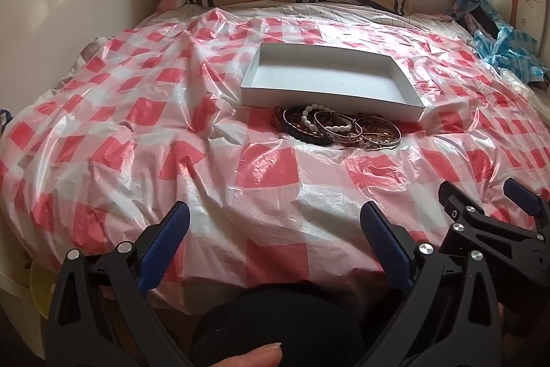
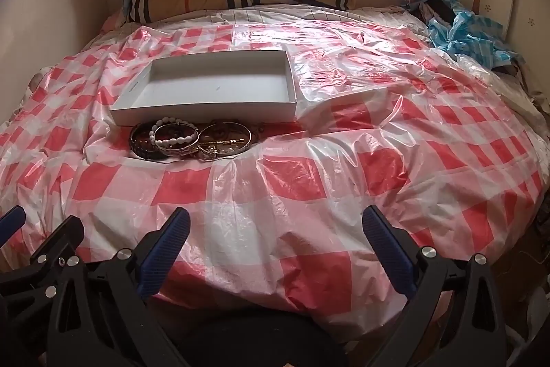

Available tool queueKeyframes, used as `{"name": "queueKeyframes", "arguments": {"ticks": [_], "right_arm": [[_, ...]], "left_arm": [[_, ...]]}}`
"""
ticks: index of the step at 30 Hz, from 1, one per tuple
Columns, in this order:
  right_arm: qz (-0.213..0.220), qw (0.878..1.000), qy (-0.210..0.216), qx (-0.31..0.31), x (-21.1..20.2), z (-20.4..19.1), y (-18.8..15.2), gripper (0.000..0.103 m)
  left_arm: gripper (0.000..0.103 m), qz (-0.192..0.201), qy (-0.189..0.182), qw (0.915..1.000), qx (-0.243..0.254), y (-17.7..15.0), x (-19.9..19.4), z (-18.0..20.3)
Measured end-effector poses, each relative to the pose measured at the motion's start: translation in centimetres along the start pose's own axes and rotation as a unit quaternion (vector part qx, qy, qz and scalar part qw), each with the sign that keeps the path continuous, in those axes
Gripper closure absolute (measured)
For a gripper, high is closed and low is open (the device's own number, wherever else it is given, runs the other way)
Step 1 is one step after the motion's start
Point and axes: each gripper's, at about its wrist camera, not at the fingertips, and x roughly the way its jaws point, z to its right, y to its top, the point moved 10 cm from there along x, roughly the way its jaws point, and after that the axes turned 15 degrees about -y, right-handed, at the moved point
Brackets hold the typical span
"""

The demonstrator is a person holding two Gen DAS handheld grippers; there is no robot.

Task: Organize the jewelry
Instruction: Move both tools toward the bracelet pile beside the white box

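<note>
The bracelet pile is sitting well ahead of both grippers, bunched right against the near wall of the white box, which is looking empty. It's rigid metal bangles tangled with a stretchy white bead bracelet and a dark woven one, so I'm guessing light and slippery on the hoops, and lifting one is probably dragging its neighbours along. Best bet looks like pinching a single hoop across its rim at the outer edge of the heap. The checkered plastic sheet underneath is crinkly and soft, so nothing's sitting flat. The left gripper and right gripper are both hanging spread wide, holding nothing, side by side near the bed's front edge.
</note>
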Motion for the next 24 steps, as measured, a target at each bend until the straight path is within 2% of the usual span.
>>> {"name": "queueKeyframes", "arguments": {"ticks": [3, 10, 15, 20, 22, 24], "right_arm": [[0.003, 1.000, -0.002, -0.002, 0.2, 0.7, 0.0, 0.007], [0.003, 1.000, 0.002, 0.003, 1.4, 3.3, 0.3, 0.007], [0.007, 1.000, 0.003, 0.006, 1.1, 3.5, 0.5, 0.007], [0.010, 1.000, 0.006, 0.010, 1.1, 3.8, 0.4, 0.007], [0.009, 1.000, 0.009, 0.013, 1.2, 3.9, 0.5, 0.007], [0.010, 1.000, 0.009, 0.013, 1.2, 3.8, 0.5, 0.007]], "left_arm": [[0.007, 0.002, 0.001, 1.0000, 0.005, 0.1, 0.1, 0.1], [0.007, -0.001, -0.024, 0.9996, 0.014, 0.2, -0.3, 0.7], [0.008, -0.045, -0.058, 0.9972, -0.014, -0.9, 0.9, 0.7], [0.008, -0.068, -0.105, 0.9915, -0.036, -1.7, 1.3, 1.4], [0.008, -0.076, -0.100, 0.9916, -0.032, -2.0, 1.4, 1.6], [0.008, -0.065, -0.086, 0.9939, -0.025, -1.7, 1.0, 1.7]]}}
